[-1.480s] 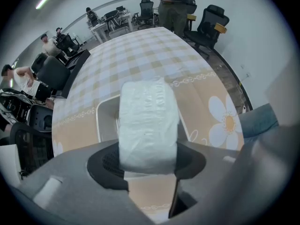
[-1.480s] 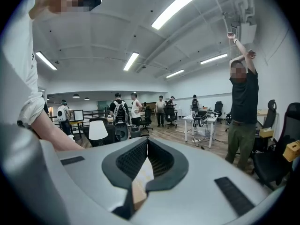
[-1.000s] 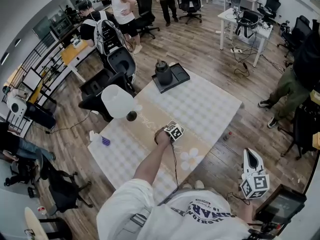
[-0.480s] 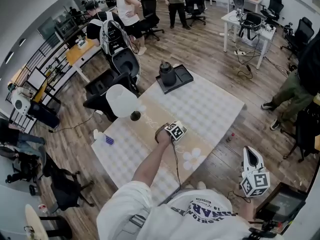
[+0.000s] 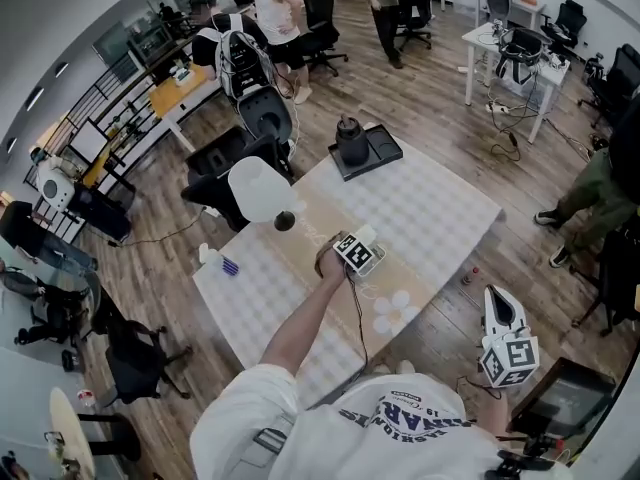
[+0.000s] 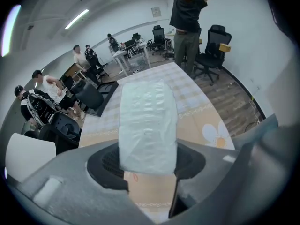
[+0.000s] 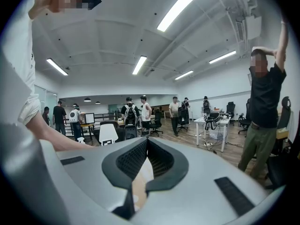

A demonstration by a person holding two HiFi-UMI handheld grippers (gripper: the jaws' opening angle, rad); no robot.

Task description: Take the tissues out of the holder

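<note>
A white plastic-wrapped tissue pack point(image 6: 147, 121) stands upright between the jaws of my left gripper point(image 6: 147, 162), which is shut on its lower end. In the head view the left gripper point(image 5: 358, 251) hangs above the tan runner in the middle of the table point(image 5: 430, 208), with the white tissue pack point(image 5: 366, 234) poking out past it. A brownish thing by the hand is mostly hidden, so I cannot tell whether it is the holder. My right gripper point(image 5: 505, 340) is off the table's near right corner, pointing roughly level. In its own view the right gripper point(image 7: 146, 144) is shut on nothing.
A black tray point(image 5: 385, 153) with a dark pot sits at the table's far corner. A white round shade point(image 5: 260, 188) and a small dark knob point(image 5: 285, 221) stand at the left edge, a small blue-striped item point(image 5: 228, 264) nearer. Office chairs, desks and people surround the table.
My left gripper has lifted upward with the tissue pack in it. The right gripper has stayed about where it was, off the table's corner.
</note>
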